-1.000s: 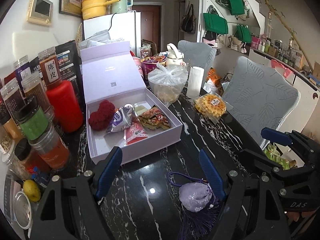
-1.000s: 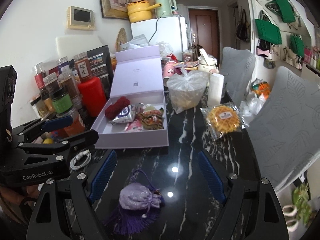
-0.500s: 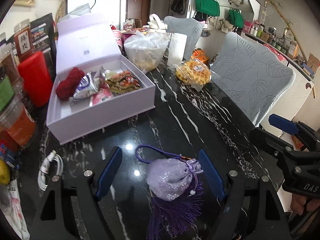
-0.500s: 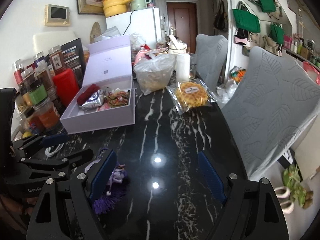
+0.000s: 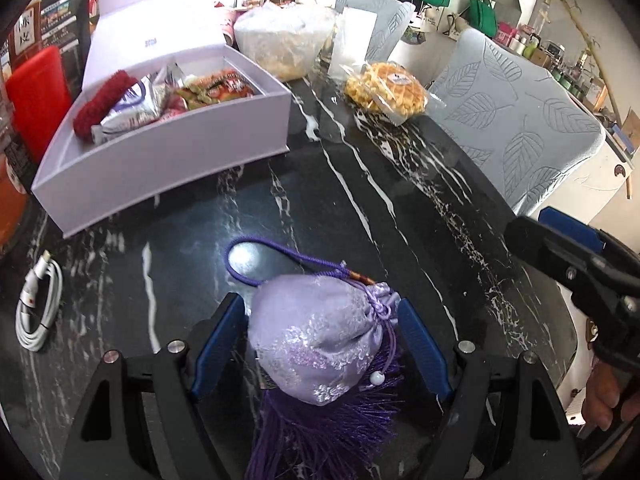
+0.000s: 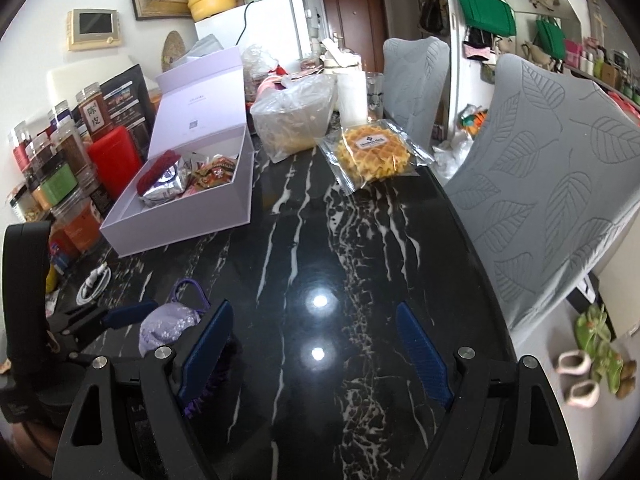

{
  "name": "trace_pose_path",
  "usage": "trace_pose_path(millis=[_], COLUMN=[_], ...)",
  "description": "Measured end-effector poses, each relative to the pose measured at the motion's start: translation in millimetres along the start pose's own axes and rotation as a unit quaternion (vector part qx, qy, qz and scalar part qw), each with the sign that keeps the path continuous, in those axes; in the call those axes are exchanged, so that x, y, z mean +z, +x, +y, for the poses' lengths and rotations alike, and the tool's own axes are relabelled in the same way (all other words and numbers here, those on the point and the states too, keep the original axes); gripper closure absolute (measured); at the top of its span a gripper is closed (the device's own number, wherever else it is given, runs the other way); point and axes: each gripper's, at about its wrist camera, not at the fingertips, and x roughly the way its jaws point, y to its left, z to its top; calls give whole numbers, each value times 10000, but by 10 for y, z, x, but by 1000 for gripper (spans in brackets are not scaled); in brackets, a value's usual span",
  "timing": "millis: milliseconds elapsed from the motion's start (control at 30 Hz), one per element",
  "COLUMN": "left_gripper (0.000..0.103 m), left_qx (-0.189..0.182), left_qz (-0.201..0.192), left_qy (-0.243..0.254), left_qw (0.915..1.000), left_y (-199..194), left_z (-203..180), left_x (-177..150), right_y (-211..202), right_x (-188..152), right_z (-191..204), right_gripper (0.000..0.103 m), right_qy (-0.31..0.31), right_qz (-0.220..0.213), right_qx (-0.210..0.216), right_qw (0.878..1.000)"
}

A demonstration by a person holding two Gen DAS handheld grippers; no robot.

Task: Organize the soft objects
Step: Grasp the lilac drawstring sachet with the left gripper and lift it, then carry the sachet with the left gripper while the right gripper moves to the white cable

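— Where's the sachet pouch?
— On the table, between my left gripper's spread jaws, unpinched. My right gripper gapes, empty.
— Handling?
— Probably light, squashy, slippery satin; I'd squeeze its plump body.

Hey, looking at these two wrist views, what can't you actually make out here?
- Purple pouch: its tassel end runs off the bottom edge in the left wrist view; in the right wrist view, hand-held gripper fingers cover most of it.
- White box: its front wall hides the bottom of the snack packets.
- Waffle pack label: too small to read.
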Motion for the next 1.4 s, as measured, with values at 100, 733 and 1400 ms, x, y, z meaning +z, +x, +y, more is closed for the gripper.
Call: trace_pose_path(millis=[100, 733, 1400], left_gripper=[24, 23, 35], left_qx=[57, 547, 443], left_qz=[22, 61, -386], left_qy=[74, 444, 150], left_qw=[10000, 9975, 9982], left_y=[48, 85, -279], left_z=[-49, -204, 177], left_x=[-19, -73, -107], right_y=[35, 45, 52], right_x=[7, 37, 75], right_z=[-17, -129, -30], right_gripper=[19, 19, 19], right_qy=[32, 207, 176], right_qz=[30, -5, -59], right_qx=[1, -126, 27], right_qw=[10000, 9997, 9998])
